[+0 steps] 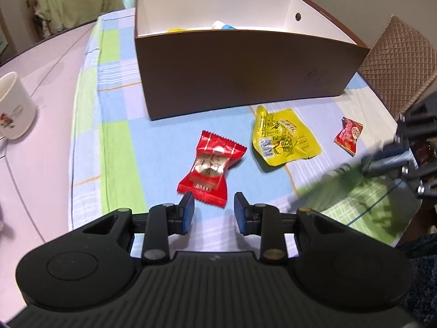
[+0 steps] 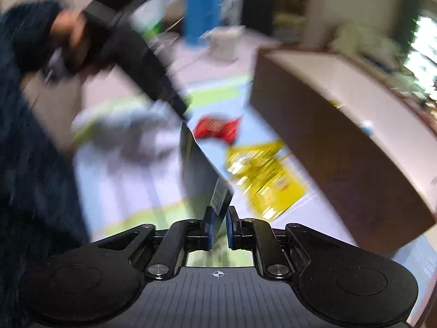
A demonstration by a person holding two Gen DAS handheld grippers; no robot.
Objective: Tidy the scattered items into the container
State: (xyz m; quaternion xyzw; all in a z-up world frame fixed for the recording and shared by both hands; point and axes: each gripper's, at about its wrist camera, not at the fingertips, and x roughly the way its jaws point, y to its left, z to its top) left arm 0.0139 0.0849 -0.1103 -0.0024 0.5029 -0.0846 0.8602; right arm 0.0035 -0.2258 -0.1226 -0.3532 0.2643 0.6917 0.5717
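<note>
Red packet point(image 1: 211, 164) lies before open left tool point(image 1: 213, 211); right tool point(image 2: 218, 228) grips dark packet point(image 2: 203, 175).

The box point(image 1: 240, 73) is brown outside, white inside. The cloth point(image 1: 117, 125) is checked blue, green and lilac. One packet point(image 1: 211, 168) is red, another point(image 1: 284, 139) yellow.

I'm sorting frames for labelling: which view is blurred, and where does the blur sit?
Left wrist view: mostly sharp, red candy wrapper and yellow packet crisp; only the right gripper at the right edge smears. Right wrist view: heavy motion blur over the brown box, packets and sleeve; only its own gripper and the dark packet it clamps stay sharp.
</note>
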